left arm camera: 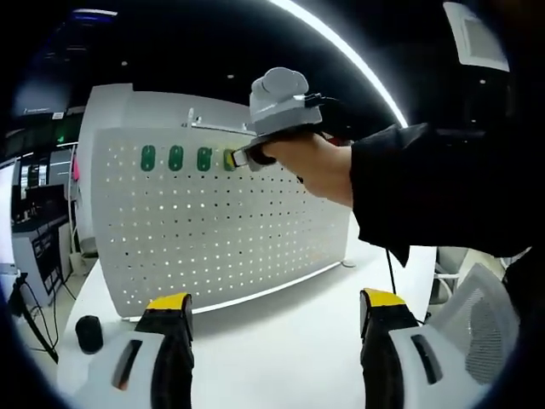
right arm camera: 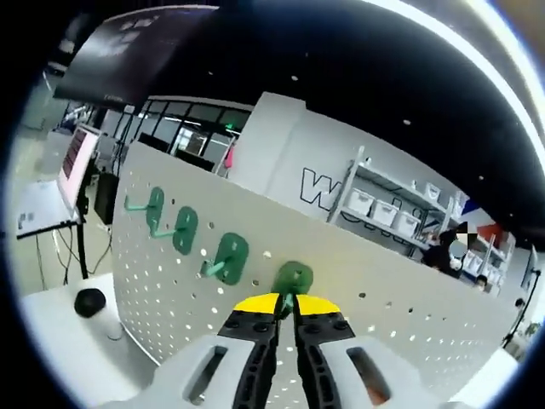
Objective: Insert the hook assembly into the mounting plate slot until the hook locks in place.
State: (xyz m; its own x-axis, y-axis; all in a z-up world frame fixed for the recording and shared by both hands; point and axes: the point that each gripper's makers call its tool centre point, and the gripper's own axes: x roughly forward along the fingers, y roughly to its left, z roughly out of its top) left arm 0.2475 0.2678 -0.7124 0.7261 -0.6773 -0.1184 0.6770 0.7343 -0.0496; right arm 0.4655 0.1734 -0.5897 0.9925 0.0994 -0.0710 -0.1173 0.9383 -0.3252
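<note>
Green plastic hook, clamped in the right claw at the white perforated metal pegboard, should be pressed squarely until locked, while the left claw hangs apart.

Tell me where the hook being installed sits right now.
Right gripper view: the fourth green hook sits against the pegboard, last in the row, pinched by the right tool.

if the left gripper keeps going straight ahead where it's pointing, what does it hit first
Probably the white pegboard standing on the table; the left gripper hangs open, apart from it. Depth is hard to judge.
</note>
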